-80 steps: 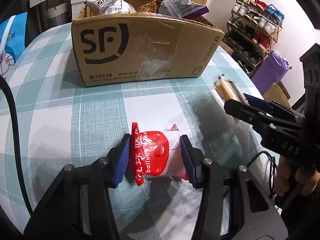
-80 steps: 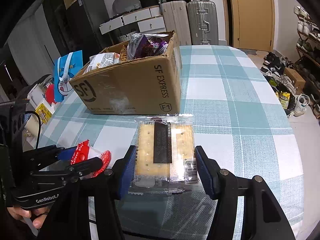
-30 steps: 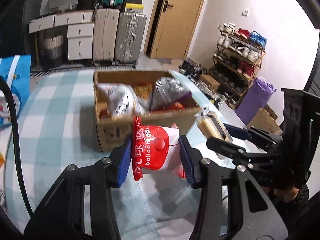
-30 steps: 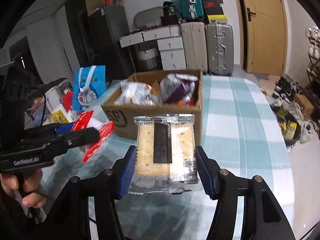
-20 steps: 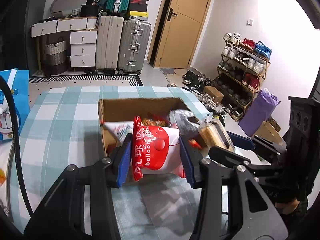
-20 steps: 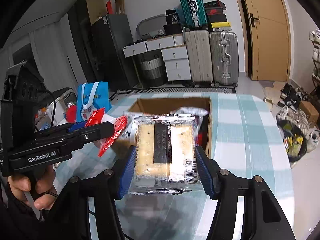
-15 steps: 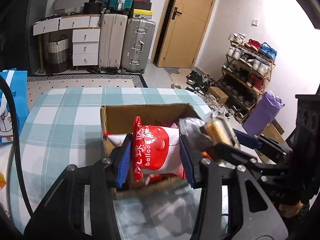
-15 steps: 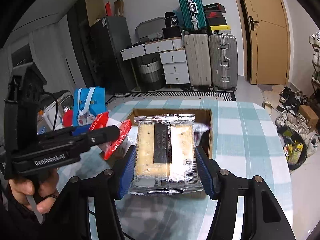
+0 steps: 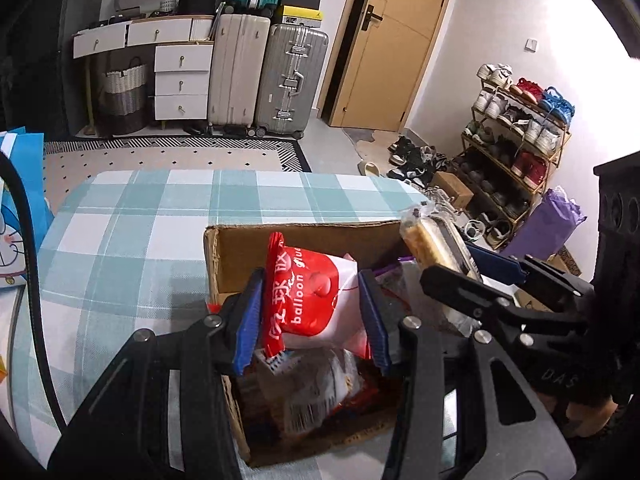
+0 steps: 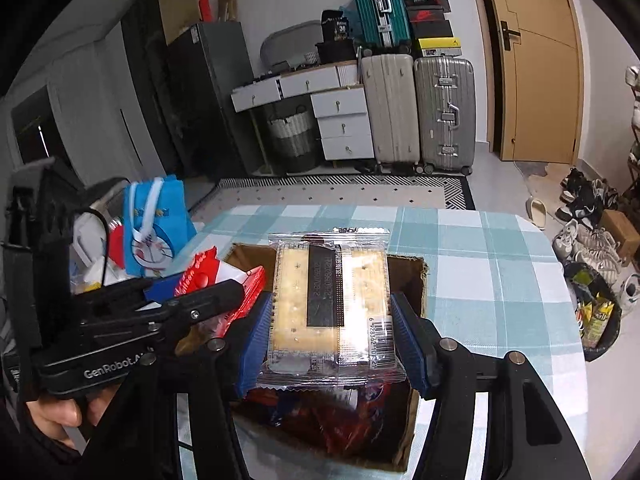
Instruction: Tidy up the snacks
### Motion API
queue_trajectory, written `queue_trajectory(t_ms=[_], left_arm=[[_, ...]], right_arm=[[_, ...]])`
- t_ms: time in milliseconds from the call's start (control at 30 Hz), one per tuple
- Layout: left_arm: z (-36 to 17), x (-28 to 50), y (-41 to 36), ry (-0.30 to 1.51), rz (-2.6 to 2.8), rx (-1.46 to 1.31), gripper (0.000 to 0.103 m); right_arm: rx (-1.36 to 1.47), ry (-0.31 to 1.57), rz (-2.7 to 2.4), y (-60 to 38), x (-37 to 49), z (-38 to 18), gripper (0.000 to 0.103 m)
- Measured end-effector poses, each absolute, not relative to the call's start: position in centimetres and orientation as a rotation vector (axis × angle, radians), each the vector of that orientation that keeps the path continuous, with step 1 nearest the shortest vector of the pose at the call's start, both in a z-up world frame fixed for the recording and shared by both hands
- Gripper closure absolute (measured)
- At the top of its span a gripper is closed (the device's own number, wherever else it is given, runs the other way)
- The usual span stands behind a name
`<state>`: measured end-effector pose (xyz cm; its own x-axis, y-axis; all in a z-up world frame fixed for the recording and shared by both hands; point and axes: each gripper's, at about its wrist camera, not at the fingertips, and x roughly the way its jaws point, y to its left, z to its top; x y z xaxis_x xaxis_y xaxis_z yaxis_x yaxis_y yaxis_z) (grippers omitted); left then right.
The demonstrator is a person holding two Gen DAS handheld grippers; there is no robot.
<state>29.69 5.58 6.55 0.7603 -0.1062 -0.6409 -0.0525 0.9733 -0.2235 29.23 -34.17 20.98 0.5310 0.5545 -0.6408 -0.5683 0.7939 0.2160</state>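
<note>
Checked worktop (image 9: 132, 216) carries an open box (image 9: 304, 236) of snacks. Red bag (image 9: 310, 300) is clamped in the left tool (image 9: 312, 316) above the box; cracker pack (image 10: 330, 304) is clamped in the right tool (image 10: 334, 340), also held over it.
</note>
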Motion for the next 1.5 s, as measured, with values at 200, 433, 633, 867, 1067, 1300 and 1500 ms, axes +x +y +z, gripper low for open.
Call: queue_trajectory(t_ms=[200,433,633,867,1067,1300,1500], left_arm=[[5.7,30.7,5.2,0.731,-0.022,-0.222,0.060],[5.9,30.3,4.9,0.731,-0.021,-0.212,0.052],[6.5,27.7,4.9,0.716,-0.024,-0.208,0.018],[7.6,23.0,5.6,0.673,-0.035,-0.220,0.001],[8.6,18.0,5.7,0.629,-0.035,-0.211,0.001],[8.4,12.7,4.8,0.582,-0.024,-0.170,0.001],[6.2,9.2,3.8,0.595,-0.044,-0.161,0.001]], right_arm=[[-0.015,0.786,0.681,-33.7,30.5,20.1,0.044],[-0.025,0.775,0.708,-34.5,30.2,20.2,0.043],[-0.014,0.741,0.713,-36.3,28.9,20.8,0.028],[-0.033,0.666,0.701,-38.8,25.7,21.7,0.006],[-0.004,0.555,0.725,-41.2,22.1,21.6,0.001],[0.027,0.547,0.714,-43.3,19.5,21.0,0.000],[0.031,0.554,0.715,-44.7,17.0,19.8,0.000]])
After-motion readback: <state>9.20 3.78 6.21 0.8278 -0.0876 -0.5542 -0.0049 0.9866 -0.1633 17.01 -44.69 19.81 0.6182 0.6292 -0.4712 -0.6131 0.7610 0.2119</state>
